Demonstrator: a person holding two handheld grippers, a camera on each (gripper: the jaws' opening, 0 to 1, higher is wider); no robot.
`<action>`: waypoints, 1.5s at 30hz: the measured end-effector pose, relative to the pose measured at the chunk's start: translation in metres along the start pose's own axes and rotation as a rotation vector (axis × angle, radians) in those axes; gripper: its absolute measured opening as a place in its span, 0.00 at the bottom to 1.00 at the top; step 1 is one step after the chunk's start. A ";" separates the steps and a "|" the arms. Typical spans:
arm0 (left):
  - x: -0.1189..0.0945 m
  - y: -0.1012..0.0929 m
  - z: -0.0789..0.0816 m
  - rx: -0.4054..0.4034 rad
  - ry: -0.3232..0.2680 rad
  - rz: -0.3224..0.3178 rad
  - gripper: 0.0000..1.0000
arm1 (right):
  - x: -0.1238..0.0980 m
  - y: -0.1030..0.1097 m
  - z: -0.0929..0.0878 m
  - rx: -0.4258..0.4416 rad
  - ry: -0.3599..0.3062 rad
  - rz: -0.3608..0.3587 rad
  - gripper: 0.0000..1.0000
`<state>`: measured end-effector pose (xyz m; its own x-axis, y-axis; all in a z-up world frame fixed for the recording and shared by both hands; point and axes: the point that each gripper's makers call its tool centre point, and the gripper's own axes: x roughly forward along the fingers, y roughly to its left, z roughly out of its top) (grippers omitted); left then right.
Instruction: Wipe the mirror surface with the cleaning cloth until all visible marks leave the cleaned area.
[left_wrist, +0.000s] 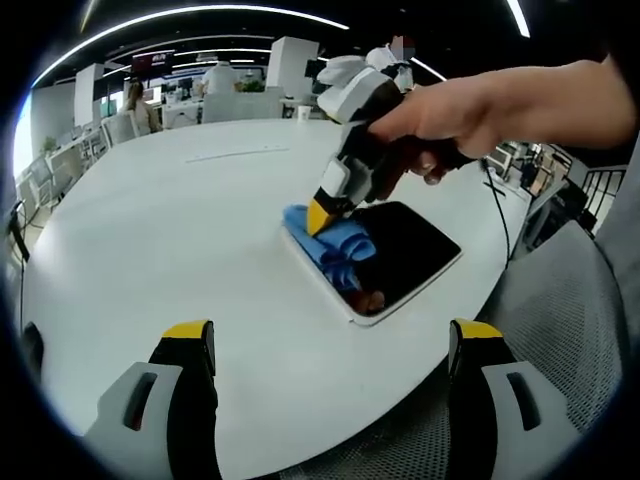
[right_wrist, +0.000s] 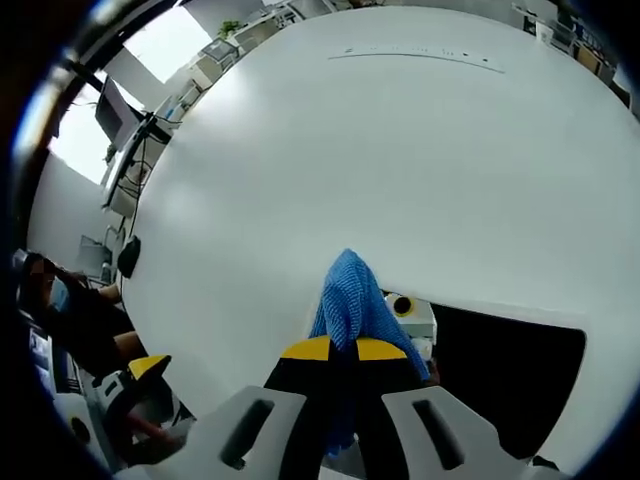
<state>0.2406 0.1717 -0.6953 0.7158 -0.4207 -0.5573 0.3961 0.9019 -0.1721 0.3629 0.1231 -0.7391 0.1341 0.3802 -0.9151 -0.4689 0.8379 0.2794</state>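
Observation:
A dark rectangular mirror in a white frame lies flat near the edge of the round white table. A blue cleaning cloth rests bunched on the mirror's left end. My right gripper, held by a hand, presses down on the cloth with its yellow tips. In the right gripper view, that gripper is shut on the blue cloth, with the mirror beside it to the right. My left gripper hovers open over the table's near edge, short of the mirror, holding nothing.
A grey mesh chair stands close by at the right. A dark cable runs off the table past the mirror. Office desks, chairs and people fill the far background. The left gripper's yellow tip and a person appear at the table's edge.

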 end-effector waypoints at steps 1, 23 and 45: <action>0.000 0.000 0.000 0.002 0.002 0.000 0.95 | -0.002 0.001 -0.002 -0.001 -0.001 0.002 0.01; -0.003 -0.002 0.001 0.003 0.011 0.002 0.94 | -0.005 0.009 -0.023 -0.016 -0.002 0.035 0.01; -0.002 -0.001 0.002 0.015 0.008 0.007 0.95 | -0.007 0.008 -0.026 0.004 -0.002 0.056 0.01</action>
<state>0.2395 0.1715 -0.6921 0.7140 -0.4134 -0.5651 0.3993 0.9034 -0.1563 0.3359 0.1172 -0.7379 0.1094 0.4270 -0.8976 -0.4723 0.8169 0.3310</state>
